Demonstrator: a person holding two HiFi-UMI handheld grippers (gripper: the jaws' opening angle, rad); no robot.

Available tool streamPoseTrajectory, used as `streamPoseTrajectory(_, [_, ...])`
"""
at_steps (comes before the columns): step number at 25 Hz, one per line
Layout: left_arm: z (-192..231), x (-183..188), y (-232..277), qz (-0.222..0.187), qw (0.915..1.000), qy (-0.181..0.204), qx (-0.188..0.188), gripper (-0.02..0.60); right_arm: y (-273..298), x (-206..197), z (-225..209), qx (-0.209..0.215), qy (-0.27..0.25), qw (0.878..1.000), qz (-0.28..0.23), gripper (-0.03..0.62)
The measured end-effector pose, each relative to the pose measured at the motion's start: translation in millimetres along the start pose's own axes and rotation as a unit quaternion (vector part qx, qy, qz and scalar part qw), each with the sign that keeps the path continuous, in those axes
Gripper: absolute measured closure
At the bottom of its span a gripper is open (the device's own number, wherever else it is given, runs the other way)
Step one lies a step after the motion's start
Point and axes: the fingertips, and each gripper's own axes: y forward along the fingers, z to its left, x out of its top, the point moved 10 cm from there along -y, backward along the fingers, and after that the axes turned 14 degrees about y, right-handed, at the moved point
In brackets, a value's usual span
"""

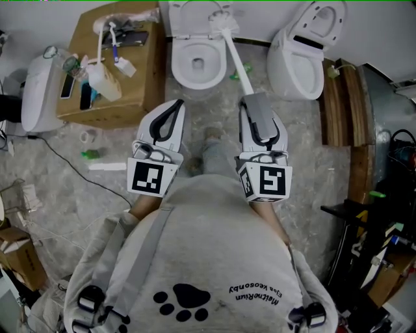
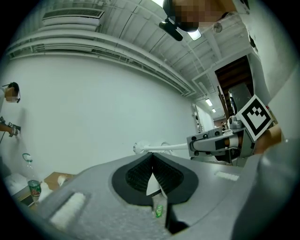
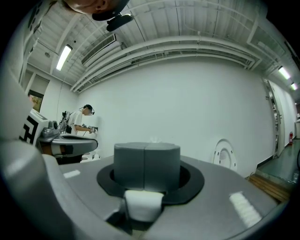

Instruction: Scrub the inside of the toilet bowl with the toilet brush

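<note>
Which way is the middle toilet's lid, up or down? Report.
Up: the white plastic lid stands raised behind the exposed white ceramic toilet bowl.

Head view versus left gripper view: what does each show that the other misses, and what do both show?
Only the head view shows the toilet bowl and the floor. Only the left gripper view shows the ceiling and its ducts. Both show the toilet brush clamped in the right gripper, and the cardboard box.
</note>
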Motion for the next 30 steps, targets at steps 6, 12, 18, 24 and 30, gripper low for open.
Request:
streamPoseTrajectory(6, [10, -9, 20, -0.006, 0.9999, 0.007, 0.005, 0.581, 27, -5, -10, 0.008, -0.001, 1.000, -0.003, 0.437])
streamPoseTrajectory(12, [32, -22, 68, -0.009, 0.9998, 0.004, 0.016, 0.583, 85, -4, -30, 0.038, 0.002, 0.999, 0.001, 0.437])
streamPoseTrajectory(18, [66, -39, 139, 0.002, 0.9994, -0.005, 0.034, 0.582, 168, -4, -66, 0.061, 0.014, 0.997, 0.036, 0.437])
streamPoseTrajectory(24, [93, -54, 209, 0.033, 0.9981, -0.015, 0.050, 0.581, 248, -3, -105, 0.091, 0.016, 0.993, 0.077, 0.437])
streamPoseTrajectory(30, [110, -65, 263, 0.051, 0.9961, -0.018, 0.070, 0.581, 308, -6, -139, 0.116, 0.026, 0.988, 0.097, 0.439])
